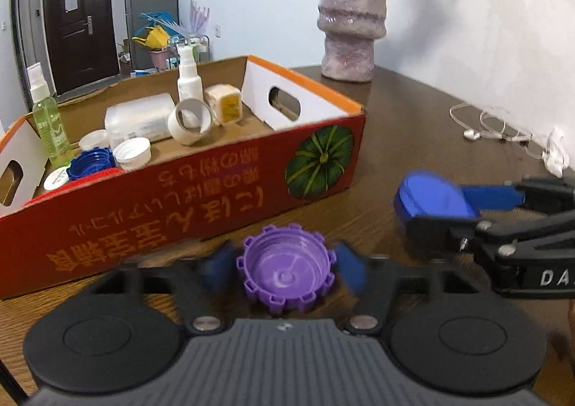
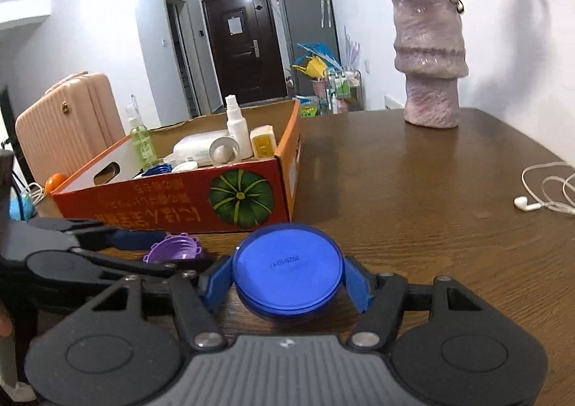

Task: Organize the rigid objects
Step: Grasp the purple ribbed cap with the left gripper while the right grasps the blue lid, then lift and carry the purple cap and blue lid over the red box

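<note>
A purple ridged cap (image 1: 285, 267) lies open side up on the wooden table, just in front of the red cardboard box (image 1: 179, 190). My left gripper (image 1: 285, 262) has its blue pads against both sides of the cap. To the right, a round blue lid (image 2: 287, 273) sits between the pads of my right gripper (image 2: 287, 280), which touch its rim. The left wrist view shows that lid (image 1: 431, 195) and the right gripper (image 1: 431, 206) from the side. The box (image 2: 161, 204) holds spray bottles, white caps, a blue cap and a tape roll.
A pink vase (image 2: 429, 61) with flowers stands at the back of the table, near the wall. White earphones (image 2: 546, 190) lie at the right edge. A pink suitcase (image 2: 68, 125) stands behind the box, with an orange ball (image 2: 55, 180) by the box's left end.
</note>
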Available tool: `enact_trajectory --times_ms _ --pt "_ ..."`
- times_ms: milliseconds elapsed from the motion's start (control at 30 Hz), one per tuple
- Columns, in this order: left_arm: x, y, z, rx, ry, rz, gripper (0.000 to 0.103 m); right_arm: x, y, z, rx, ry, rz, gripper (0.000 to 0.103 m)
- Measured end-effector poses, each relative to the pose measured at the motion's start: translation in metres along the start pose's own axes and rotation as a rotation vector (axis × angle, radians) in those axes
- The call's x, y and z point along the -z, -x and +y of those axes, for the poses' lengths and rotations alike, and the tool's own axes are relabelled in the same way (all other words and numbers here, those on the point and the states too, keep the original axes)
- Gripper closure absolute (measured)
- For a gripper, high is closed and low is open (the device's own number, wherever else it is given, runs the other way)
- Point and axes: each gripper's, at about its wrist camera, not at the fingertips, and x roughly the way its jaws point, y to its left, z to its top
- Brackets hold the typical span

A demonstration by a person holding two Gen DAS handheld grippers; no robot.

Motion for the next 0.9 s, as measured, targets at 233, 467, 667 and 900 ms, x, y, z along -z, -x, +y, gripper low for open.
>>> enact_trajectory --times_ms 233,467,667,900 --pt "0.013 0.056 0.002 -0.093 0.060 -0.058 0.048 0.002 0.005 0.014 -0.005 0.059 -0.022 0.038" --pt "0.065 0.168 0.011 -0.181 0.149 -0.150 0.048 0.018 0.044 0.058 0.004 0.165 -0.065 0.038" --pt "0.113 0.249 0.019 -0.272 0.199 -0.182 0.048 0.059 0.094 0.098 -0.072 0.202 -0.037 0.038" --pt "0.158 0.303 0.010 -0.262 0.242 -0.223 0.048 0.099 0.150 0.137 -0.139 0.237 -0.029 0.038"
